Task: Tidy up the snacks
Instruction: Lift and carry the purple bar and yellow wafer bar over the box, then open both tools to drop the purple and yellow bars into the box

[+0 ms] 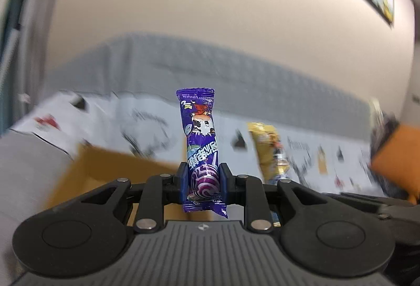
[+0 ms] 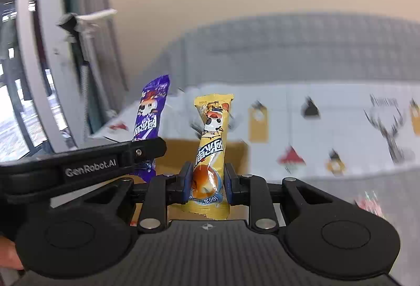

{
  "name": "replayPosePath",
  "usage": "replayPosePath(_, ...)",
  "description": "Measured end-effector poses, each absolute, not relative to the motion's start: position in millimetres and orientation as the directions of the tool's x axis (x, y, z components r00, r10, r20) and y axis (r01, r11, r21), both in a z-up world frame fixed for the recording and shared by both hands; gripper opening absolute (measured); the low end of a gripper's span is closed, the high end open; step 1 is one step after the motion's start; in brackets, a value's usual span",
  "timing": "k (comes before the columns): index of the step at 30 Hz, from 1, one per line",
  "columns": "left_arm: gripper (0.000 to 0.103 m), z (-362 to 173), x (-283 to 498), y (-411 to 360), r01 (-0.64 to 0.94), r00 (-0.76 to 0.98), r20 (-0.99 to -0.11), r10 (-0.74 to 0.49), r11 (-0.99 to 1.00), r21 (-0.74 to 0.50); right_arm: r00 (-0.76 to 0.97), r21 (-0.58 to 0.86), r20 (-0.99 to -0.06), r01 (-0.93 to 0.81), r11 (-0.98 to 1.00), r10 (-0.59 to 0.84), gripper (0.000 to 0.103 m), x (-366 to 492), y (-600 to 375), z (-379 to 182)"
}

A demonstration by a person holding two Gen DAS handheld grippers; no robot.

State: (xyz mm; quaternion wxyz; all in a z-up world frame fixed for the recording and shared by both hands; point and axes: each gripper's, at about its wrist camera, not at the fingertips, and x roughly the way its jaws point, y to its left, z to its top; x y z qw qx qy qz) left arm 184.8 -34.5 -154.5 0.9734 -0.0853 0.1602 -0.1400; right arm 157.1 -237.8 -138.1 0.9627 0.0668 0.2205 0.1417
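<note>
Beige wall, patterned bed behind. My left tool (image 1: 202,181) pinches purple snack (image 1: 200,144) upright; right tool (image 2: 207,181) pinches yellow snack (image 2: 211,149). Cardboard box (image 2: 236,152) lies below: I'd lower both slowly, release inside.

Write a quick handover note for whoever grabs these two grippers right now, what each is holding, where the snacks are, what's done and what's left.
Left gripper: shut on the purple snack, held upright.
Right gripper: shut on the yellow snack, also upright.
Both are lifted side by side above the cardboard box, in front of the patterned bed cover.
Done: both snacks picked up.
Left: place each one; neither is released yet. The box's contents are not visible.
</note>
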Motion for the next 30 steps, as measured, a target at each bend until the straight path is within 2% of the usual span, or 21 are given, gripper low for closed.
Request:
replayPosePath(2, 0.026, -151, 175, -16, 0.212, 0.941, -0.218, -0.26, 0.952, -0.222, 0.871, 0.164, -0.368, -0.285, 0.944, 0.327, 0.026, 154, -222, -123)
replayPosePath(4, 0.026, -151, 169, -5, 0.172, 0.958, -0.193, -0.213, 0.963, -0.206, 0.874, 0.142, -0.341, -0.316, 0.938, 0.346, 0.026, 152, -210, -111)
replayPosePath(7, 0.026, -158, 174, 3, 0.118, 0.959, -0.238, -0.157, 0.978, -0.17, 0.869, 0.115, -0.319, -0.36, 0.926, 0.377, 0.026, 155, -196, -104)
replayPosePath(9, 0.026, -171, 185, 9, 0.089, 0.939, -0.315, -0.14, 0.981, -0.173, 0.857, 0.091, -0.332, -0.387, 0.917, 0.395, 0.027, 158, -185, -107)
replayPosePath(12, 0.026, -197, 209, 9, 0.012, 0.887, -0.457, -0.068, 0.992, -0.124, 0.825, 0.101, -0.396, -0.398, 0.912, 0.404, 0.027, 168, -175, -127)
replayPosePath(14, 0.026, -217, 225, 12, -0.043, 0.816, -0.578, -0.008, 0.996, -0.075, 0.792, 0.116, -0.475, -0.377, 0.919, 0.385, 0.027, 179, -170, -150)
replayPosePath(16, 0.026, -232, 237, 18, -0.049, 0.754, -0.656, -0.026, 0.994, -0.095, 0.743, 0.113, -0.58, -0.332, 0.937, 0.333, 0.027, 189, -163, -178)
replayPosePath(20, 0.027, -250, 246, 24, -0.063, 0.683, -0.729, -0.05, 0.99, -0.126, 0.644, 0.166, -0.699, -0.276, 0.947, 0.31, 0.027, 201, -163, -225)
replayPosePath(23, 0.027, -256, 248, 27, -0.079, 0.671, -0.741, -0.035, 0.99, -0.118, 0.611, 0.176, -0.729, -0.269, 0.947, 0.309, 0.027, 202, -161, -243)
replayPosePath(24, 0.031, -255, 247, 26, -0.089, 0.675, -0.737, -0.021, 0.99, -0.11, 0.608, 0.191, -0.726, -0.273, 0.943, 0.323, 0.027, 201, -162, -245)
replayPosePath(25, 0.051, -254, 246, 26, -0.099, 0.681, -0.733, -0.009, 0.99, -0.104, 0.603, 0.204, -0.722, -0.282, 0.938, 0.338, 0.03, 202, -163, -246)
replayPosePath(26, 0.083, -253, 247, 27, -0.105, 0.687, -0.727, -0.006, 0.989, -0.108, 0.604, 0.22, -0.713, -0.289, 0.932, 0.356, 0.037, 202, -165, -244)
replayPosePath(27, 0.095, -249, 247, 28, -0.111, 0.7, -0.714, -0.005, 0.987, -0.115, 0.614, 0.237, -0.697, -0.292, 0.927, 0.371, 0.06, 200, -170, -240)
replayPosePath(28, 0.103, -243, 245, 29, -0.117, 0.723, -0.691, 0.003, 0.986, -0.119, 0.633, 0.243, -0.679, -0.286, 0.927, 0.373, 0.073, 196, -175, -235)
replayPosePath(30, 0.103, -231, 234, 22, -0.097, 0.764, -0.645, -0.006, 0.988, -0.124, 0.673, 0.266, -0.628, -0.285, 0.921, 0.39, 0.073, 187, -191, -224)
